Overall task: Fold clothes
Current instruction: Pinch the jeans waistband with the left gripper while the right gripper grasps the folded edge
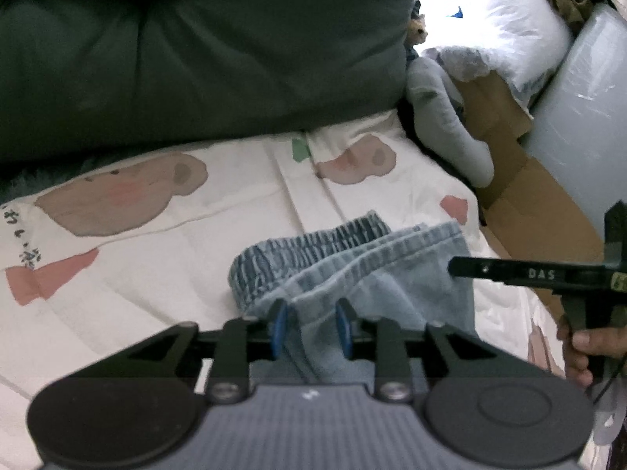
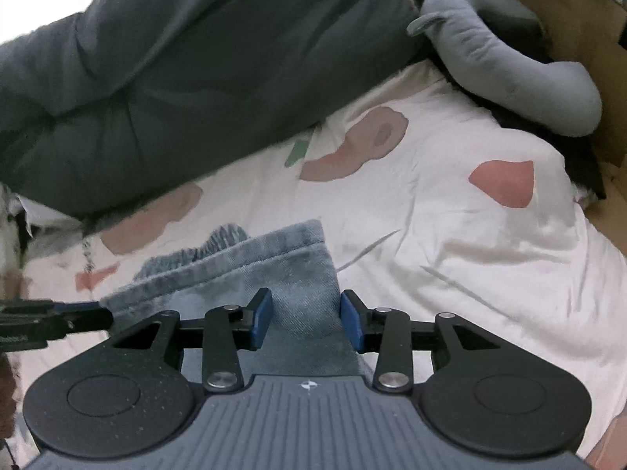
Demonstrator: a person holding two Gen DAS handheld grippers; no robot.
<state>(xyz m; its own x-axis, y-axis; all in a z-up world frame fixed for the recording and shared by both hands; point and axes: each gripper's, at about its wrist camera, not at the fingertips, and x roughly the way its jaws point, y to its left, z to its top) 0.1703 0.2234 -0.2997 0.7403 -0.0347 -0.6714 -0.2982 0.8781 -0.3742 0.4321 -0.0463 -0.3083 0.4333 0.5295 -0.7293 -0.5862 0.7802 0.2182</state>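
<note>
under both parted claws [image 1: 312, 329] [image 2: 305, 319], unpinched denim shorts [image 1: 352, 266] lie partly hidden.

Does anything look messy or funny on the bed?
Nothing is spilled or torn. The folded denim garment is a bit uneven: its gathered waistband sticks out past the hemmed edge instead of lining up. A grey plush toy also flops off the side of the bear-print sheet onto cardboard.
</note>
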